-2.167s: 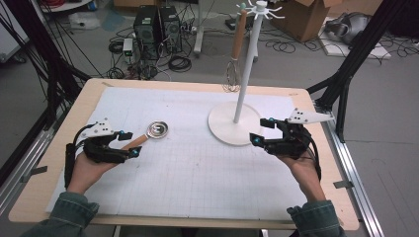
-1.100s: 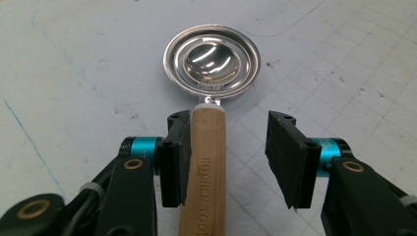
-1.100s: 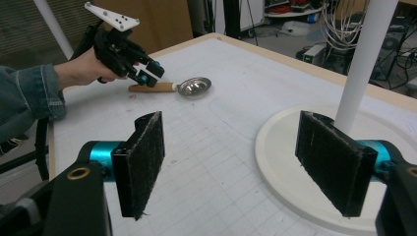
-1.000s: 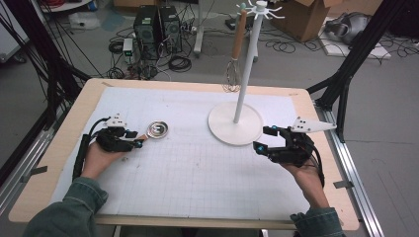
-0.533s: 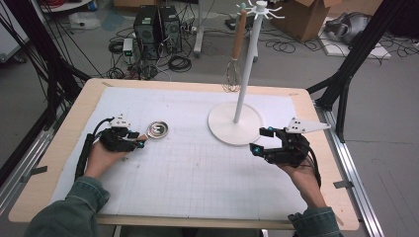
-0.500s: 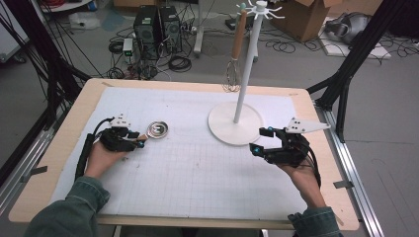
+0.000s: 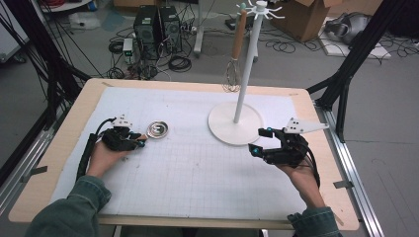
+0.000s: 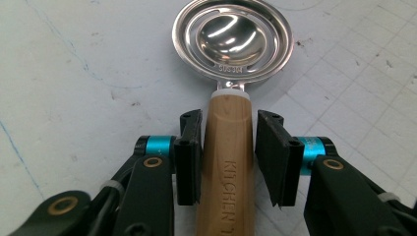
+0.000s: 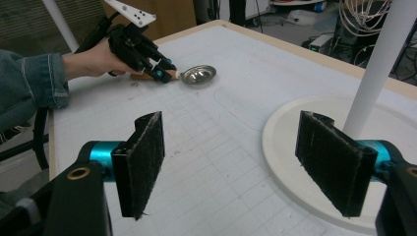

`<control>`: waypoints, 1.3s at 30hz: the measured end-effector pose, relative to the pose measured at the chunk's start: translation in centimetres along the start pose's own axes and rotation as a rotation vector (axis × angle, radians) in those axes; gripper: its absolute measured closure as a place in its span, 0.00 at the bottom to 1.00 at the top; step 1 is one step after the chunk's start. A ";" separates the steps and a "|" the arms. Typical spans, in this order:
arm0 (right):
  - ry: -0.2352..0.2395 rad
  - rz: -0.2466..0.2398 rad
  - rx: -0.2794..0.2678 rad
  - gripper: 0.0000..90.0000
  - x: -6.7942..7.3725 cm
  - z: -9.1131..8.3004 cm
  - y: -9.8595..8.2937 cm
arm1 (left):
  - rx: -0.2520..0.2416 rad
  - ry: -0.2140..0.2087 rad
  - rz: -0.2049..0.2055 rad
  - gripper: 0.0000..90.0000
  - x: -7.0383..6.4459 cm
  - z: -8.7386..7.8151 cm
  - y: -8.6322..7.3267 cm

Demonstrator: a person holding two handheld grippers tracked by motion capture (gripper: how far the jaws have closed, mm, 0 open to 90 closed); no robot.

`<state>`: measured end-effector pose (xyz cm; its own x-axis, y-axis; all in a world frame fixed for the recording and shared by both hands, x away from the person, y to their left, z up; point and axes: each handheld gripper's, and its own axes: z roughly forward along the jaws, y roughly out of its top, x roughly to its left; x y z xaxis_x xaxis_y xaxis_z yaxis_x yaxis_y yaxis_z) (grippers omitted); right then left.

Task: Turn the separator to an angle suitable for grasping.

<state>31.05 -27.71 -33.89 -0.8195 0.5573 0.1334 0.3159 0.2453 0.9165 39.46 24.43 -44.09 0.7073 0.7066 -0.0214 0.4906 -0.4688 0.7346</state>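
Now the left gripper point(image 8: 228, 157) straddles the wooden handle of the egg separator point(image 8: 231, 44), jaws either side and not quite clamped, a sliver of gap showing. Separator lies flat, left of the white stand point(image 7: 235, 123). Right gripper point(image 7: 261, 140) hovers wide apart just beside the stand's base.

A light wooden desk point(image 7: 74, 133) carries a white gridded mat point(image 7: 197, 168) and stands on a grey floor point(image 7: 385, 98). At 12 o'clock beyond it, two black computer towers point(image 7: 157, 23) sit amid loose black cables point(image 7: 180, 63). At 1 o'clock a cardboard box point(image 7: 306, 12) rests on the floor. Black frame struts point(image 7: 346, 64) rise at 2 o'clock and at 10 o'clock. Aluminium rails point(image 7: 363, 197) run along both desk sides. The light is even.
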 end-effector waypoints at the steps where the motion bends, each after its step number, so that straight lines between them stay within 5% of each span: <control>1: 0.001 0.006 0.005 0.29 0.0 0.0 0.0 | -0.001 0.001 -0.001 0.70 0.0 0.0 0.0; 39: 0.013 0.021 0.018 0.29 -0.1 0.6 -0.5 | -0.025 -0.018 0.041 0.76 -0.2 -0.3 0.1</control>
<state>31.23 -27.38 -34.63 -0.8189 0.5520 0.1571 0.3411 0.2479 0.9068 39.21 24.37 -43.84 0.7359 0.6771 -0.0027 0.4482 -0.4842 0.7515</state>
